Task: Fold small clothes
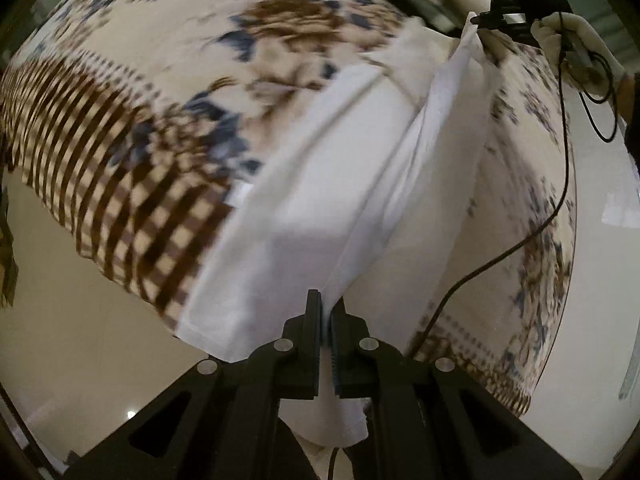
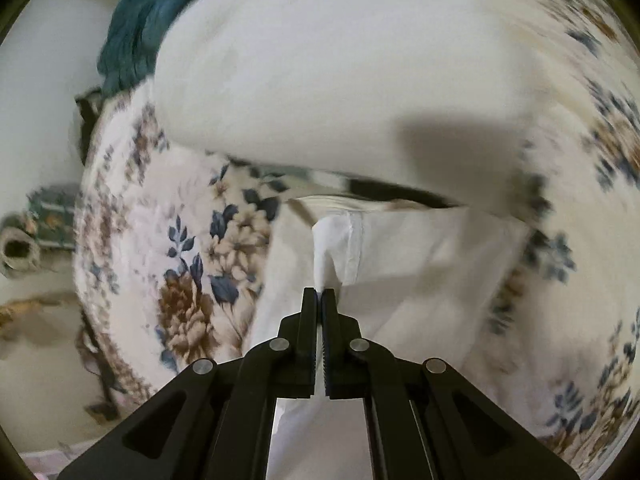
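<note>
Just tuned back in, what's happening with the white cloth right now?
Both grippers are clamped on the white cloth. The left gripper pinches one end and the right gripper pinches another, so the cloth hangs stretched between them above the floral bedspread. No fold has been laid down yet.

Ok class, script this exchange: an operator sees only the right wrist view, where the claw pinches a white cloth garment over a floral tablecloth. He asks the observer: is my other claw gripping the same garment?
Observer: Yes, the left claw is shut on an edge of the same white cloth garment.
Operator: How does the garment lie between the two?
Observer: It runs as a raised fold from the left claw up to the right claw, above the brown-and-blue floral tablecloth.
Operator: Anything trailing nearby?
Observer: A thin black cable hangs from the right tool and drapes over the tablecloth beside the garment.
</note>
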